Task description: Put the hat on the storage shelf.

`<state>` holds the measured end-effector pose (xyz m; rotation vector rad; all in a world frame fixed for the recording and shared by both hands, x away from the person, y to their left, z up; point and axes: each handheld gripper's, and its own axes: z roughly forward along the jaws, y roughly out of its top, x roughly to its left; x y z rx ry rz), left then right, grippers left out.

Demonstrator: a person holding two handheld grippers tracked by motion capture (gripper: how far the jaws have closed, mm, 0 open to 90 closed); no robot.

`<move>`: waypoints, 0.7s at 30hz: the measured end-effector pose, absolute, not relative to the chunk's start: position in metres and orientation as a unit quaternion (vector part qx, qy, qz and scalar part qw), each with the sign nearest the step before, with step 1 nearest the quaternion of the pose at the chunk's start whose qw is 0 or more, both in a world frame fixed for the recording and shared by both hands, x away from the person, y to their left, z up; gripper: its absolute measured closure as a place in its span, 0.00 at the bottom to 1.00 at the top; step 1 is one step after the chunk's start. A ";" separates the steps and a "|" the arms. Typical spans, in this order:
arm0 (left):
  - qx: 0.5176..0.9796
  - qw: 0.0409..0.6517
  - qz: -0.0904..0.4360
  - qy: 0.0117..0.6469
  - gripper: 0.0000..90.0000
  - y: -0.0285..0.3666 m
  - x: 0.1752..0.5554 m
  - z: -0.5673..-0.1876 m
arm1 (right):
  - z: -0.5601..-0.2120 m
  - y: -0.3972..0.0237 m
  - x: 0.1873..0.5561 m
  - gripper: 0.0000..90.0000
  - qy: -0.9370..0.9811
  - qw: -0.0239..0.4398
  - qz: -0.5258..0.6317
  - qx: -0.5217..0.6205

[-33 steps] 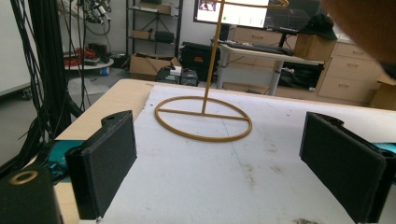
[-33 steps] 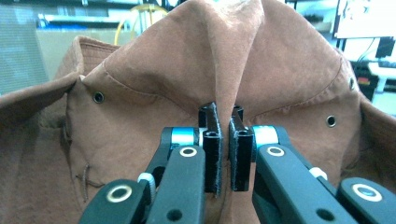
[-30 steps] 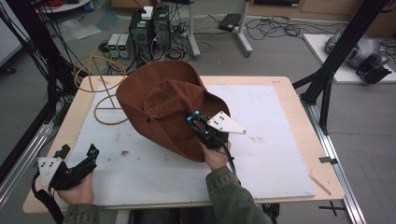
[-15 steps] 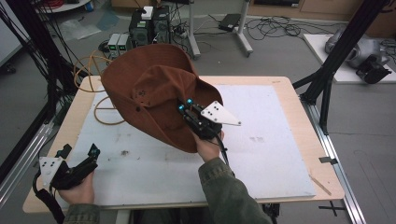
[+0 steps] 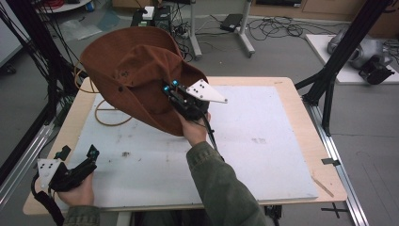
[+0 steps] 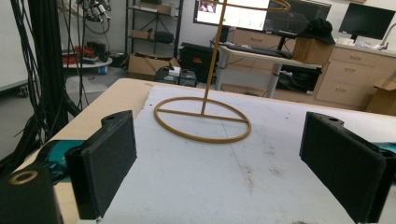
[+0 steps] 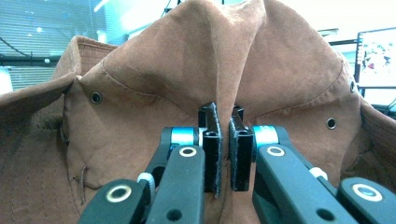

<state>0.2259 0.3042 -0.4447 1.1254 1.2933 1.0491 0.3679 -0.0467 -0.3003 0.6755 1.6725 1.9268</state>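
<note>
Carrying step: your right gripper [image 5: 170,88] pinched the brown hat [image 5: 129,70], left gripper [image 5: 77,153] gaped idle; next, seat it on the stand [image 6: 203,119] ahead.

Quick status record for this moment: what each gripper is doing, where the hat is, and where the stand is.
right gripper: shut on a fold of the brown hat
hat: lifted clear of the table, hanging from the right gripper
left gripper: open, nothing between its jaws, low at the table's near left corner
wire stand: upright on the table, ring base flat, far left side

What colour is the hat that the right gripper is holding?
The hat is rusty brown with small metal eyelets. The right gripper view shows it best.
</note>
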 end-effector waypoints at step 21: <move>0.472 0.538 0.436 0.546 0.12 0.308 0.228 -0.446 | -0.251 0.064 0.432 0.97 0.632 0.229 0.706 0.222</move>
